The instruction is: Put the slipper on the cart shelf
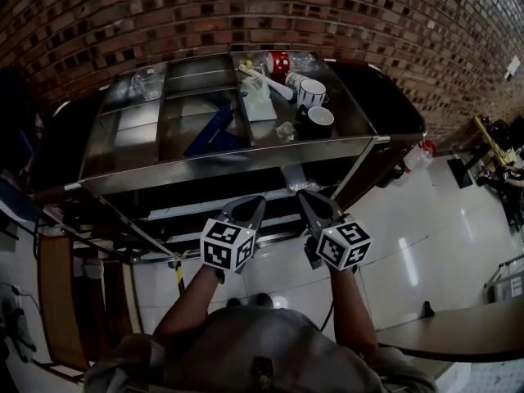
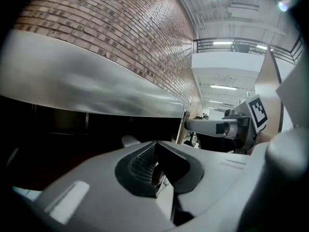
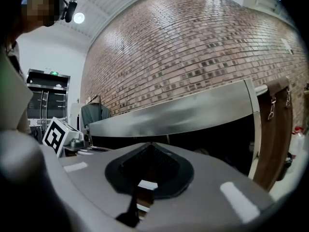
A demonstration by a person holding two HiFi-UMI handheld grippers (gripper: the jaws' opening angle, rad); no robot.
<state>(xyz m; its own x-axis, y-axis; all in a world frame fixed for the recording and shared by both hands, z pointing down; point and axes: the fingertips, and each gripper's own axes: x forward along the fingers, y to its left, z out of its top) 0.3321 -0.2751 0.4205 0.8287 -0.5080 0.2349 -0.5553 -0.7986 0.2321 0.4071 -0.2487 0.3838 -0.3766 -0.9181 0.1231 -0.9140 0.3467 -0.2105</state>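
Note:
A steel cart (image 1: 246, 159) stands against the brick wall. A dark blue, flat, slipper-like thing (image 1: 210, 133) lies in the middle of its top. A pale thing (image 1: 300, 186) shows just under the top's front edge, in front of my right gripper; I cannot tell what it is. Both grippers hang side by side before the cart's dark lower shelf (image 1: 205, 213). My left gripper (image 1: 252, 205) (image 2: 155, 147) is shut with nothing in it. My right gripper (image 1: 306, 200) (image 3: 151, 147) is shut and empty too. Neither touches the cart.
Two mugs (image 1: 311, 93), a red-capped bottle (image 1: 279, 60), a white tool and a glass (image 1: 148, 83) stand on the cart's top. A brown strap or chair (image 3: 273, 129) is at the cart's right end. A wooden chair (image 1: 57, 293) stands at the left, a table edge (image 1: 458, 334) at the lower right.

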